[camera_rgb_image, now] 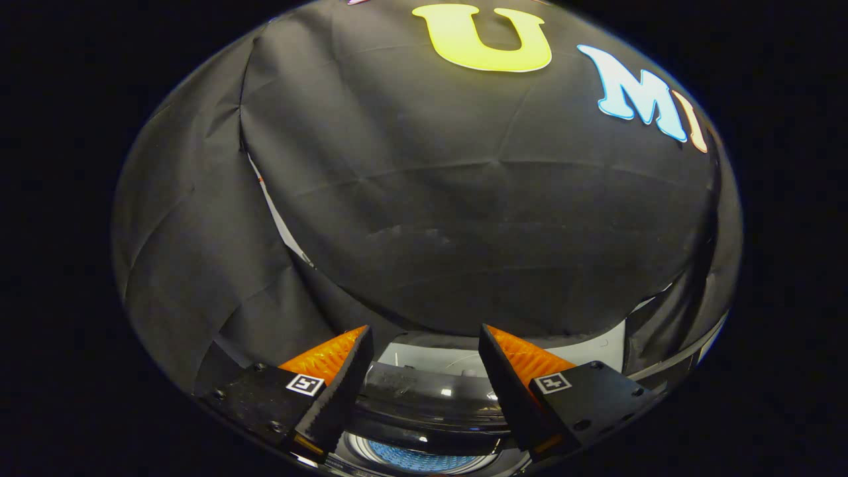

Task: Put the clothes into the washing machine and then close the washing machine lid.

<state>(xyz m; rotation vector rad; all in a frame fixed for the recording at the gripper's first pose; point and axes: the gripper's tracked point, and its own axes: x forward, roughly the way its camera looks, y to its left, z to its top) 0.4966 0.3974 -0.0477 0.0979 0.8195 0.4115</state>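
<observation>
My gripper is open, its two fingers spread apart with nothing between them. Just below and ahead of the fingers lies the washing machine, seen from above: a pale top panel and a dark glossy rim around its opening. Down inside the opening a patch of blue, the drum's bottom or something lying in it, shows between the fingers; I cannot tell which. No clothes are in the gripper. The machine's lid is hidden from me.
The booth's black cloth wall hangs close behind the washing machine and rises above it. A gap between two cloth panels runs down on the left, showing a pale strip behind.
</observation>
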